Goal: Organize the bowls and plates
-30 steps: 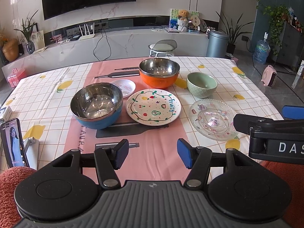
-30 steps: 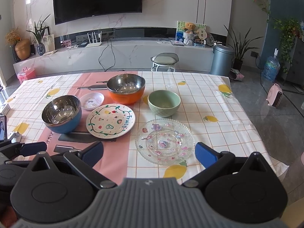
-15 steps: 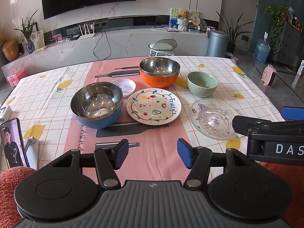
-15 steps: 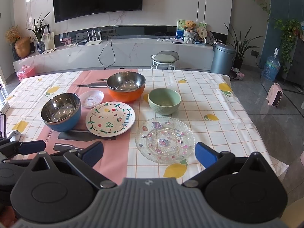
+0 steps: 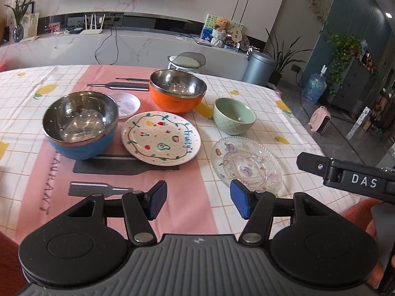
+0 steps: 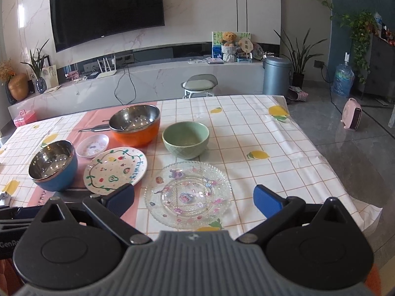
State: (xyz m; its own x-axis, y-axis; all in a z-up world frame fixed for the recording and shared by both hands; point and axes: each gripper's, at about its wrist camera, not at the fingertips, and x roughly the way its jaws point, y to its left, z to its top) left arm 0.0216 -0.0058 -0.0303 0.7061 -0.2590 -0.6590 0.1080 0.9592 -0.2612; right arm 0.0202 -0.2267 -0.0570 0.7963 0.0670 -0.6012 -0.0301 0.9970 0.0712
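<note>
Both grippers held low at near table edge, nothing gripped. Right gripper (image 6: 193,198) fingers spread wide – glass plate (image 6: 188,194) lies just ahead. Left gripper (image 5: 197,199) fingers wide too – fruit plate (image 5: 161,138), bowls set farther off.

A dark television (image 6: 106,12) hangs on a marble wall (image 6: 209,7) above a long pale console (image 6: 153,81); a stool (image 6: 200,85), grey bin (image 6: 276,75) and plants (image 6: 300,54) stand on glossy floor (image 6: 350,162).
</note>
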